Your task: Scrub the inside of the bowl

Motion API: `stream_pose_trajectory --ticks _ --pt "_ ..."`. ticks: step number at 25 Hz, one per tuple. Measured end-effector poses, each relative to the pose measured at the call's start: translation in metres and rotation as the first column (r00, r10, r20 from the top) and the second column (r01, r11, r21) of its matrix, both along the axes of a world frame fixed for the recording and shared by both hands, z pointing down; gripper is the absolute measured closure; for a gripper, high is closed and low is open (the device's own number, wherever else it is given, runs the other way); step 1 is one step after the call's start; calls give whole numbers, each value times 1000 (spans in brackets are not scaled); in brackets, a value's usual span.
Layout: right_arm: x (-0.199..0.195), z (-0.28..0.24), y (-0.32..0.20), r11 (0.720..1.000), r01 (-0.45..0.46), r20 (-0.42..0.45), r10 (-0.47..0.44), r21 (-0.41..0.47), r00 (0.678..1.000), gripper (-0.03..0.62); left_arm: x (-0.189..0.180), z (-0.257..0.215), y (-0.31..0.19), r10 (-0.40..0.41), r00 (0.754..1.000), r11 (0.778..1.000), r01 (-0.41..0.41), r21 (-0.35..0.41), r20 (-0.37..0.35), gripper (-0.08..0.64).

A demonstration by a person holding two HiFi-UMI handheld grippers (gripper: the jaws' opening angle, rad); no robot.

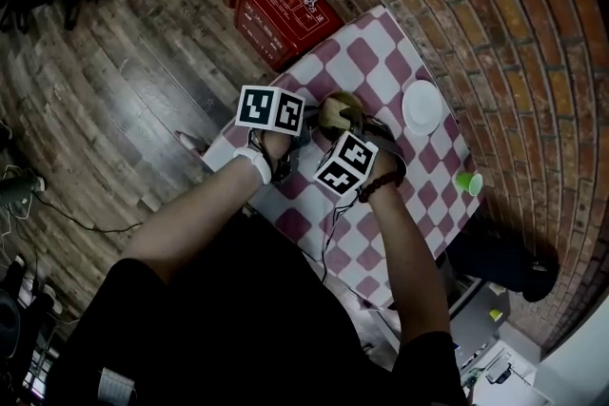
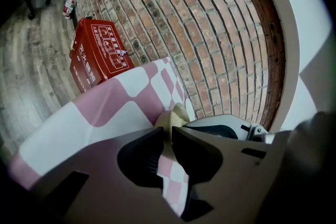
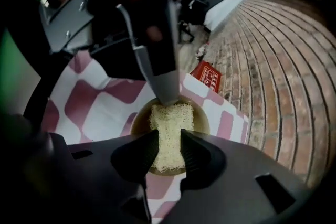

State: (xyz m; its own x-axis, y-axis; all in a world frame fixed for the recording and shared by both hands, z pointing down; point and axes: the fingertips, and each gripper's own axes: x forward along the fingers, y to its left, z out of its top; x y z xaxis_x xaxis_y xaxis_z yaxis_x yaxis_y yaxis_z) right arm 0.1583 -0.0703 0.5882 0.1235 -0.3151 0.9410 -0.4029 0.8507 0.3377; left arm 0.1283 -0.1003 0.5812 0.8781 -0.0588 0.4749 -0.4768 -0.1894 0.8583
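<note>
Checkered table (image 1: 430, 174), plate (image 1: 422, 106) nearby: left hand-held gripper (image 2: 168, 134) pinches bowl (image 2: 177, 114) rim, right hand-held gripper (image 3: 169, 137) clamps sponge (image 3: 169, 119).

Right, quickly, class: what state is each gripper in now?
The left gripper: jaws shut on the bowl rim.
The right gripper: jaws shut on the sponge, in the bowl.

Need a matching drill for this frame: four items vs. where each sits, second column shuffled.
Items: 1 scrub pad; 2 bowl; 3 green cup; 4 red box.
Places: A on the floor by the brick wall; B rim pinched by left tool; C on the table, away from both tools; D gripped by right tool, in the bowl.
Pairs: 1-D, 2-B, 3-C, 4-A.
</note>
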Motion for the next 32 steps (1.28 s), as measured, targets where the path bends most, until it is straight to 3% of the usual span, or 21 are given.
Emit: stream_pose_trajectory --ticks 3,7,10,11,13,16,19,25,29,32 --pt "4 -10 -8 988 -151 116 148 22 982 454 -2 -3 -3 -5 1000 1000 5 16 -10 498" --pt "13 -26 -18 981 -175 139 162 89 977 454 -4 -9 -1 1 1000 999 0 50 -13 495" --pt "20 -32 -19 990 22 -37 -17 139 999 454 -3 -10 10 28 1000 998 -29 58 4 468" --pt "22 -31 -17 983 121 -125 -104 137 987 454 -3 -8 14 38 999 998 -38 56 10 452" --pt "23 -25 -10 953 286 -261 -252 98 932 454 -1 -5 21 47 999 998 -48 41 13 448" --pt "21 -10 5 929 369 -313 -345 22 885 454 1 1 26 31 999 999 -32 -8 -16 449" --pt "13 -3 12 944 330 -262 -317 8 911 454 1 3 21 2 1000 1000 -2 -22 -25 473" --pt "2 -6 -4 988 141 -103 -134 59 986 454 -1 -3 8 -25 999 1000 25 -1 -31 502" --pt "4 -12 -10 997 -1 15 0 78 1000 454 -4 -7 13 -47 997 999 47 5 -57 502" --pt "9 -18 -13 995 -42 42 39 95 998 454 -4 -9 20 -47 997 999 48 18 -54 502"
